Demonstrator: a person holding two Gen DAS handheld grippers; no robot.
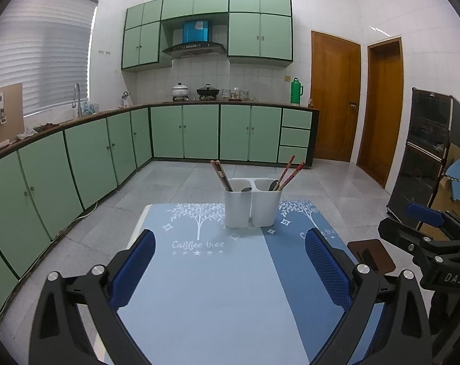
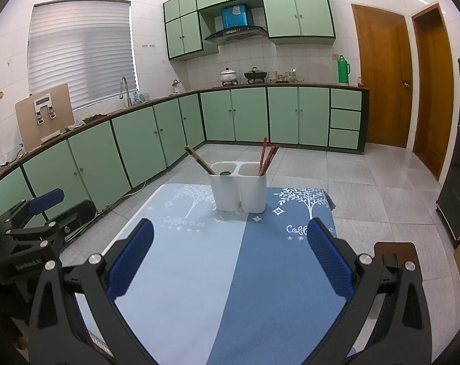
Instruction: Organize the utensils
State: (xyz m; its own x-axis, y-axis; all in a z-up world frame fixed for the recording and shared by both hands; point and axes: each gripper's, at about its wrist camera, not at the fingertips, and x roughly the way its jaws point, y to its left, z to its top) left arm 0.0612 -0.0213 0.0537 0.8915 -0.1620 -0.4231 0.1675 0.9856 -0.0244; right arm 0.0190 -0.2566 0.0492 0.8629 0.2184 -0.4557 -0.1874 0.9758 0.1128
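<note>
On the table: we see one white holder point(image 1: 252, 202) with two compartments, standing upright on a blue cloth point(image 1: 205, 289) at the far end.
Holder, left compartment: we count two brown chopsticks point(image 1: 221, 175) leaning left, plus one dark spoon bowl point(image 1: 246, 189) just showing above the rim.
Holder, right compartment: we count two red chopsticks point(image 1: 290, 172) leaning right and one dark spoon point(image 1: 273, 185) beside them.
Cloth: one, in two shades of blue, with white tree prints and lettering.
Left gripper point(image 1: 230, 270): we hold it low over the near part of the cloth, pointing at the holder and well apart from it; its blue pads point(image 1: 132, 270) are spread wide with nothing between them.
Right gripper point(image 2: 230, 258): same pose, jaws spread wide and bare, aimed at the holder from slightly further right.
Left view only: it shows the right gripper off to the right side and the spoon in the right compartment.
Right view only: it shows the left gripper off to the left, beyond the table edge; the right compartment's spoon is hidden here.
Background: green cabinets point(image 2: 248, 115), two wooden doors, one green flask point(image 2: 342, 70) on the counter.
</note>
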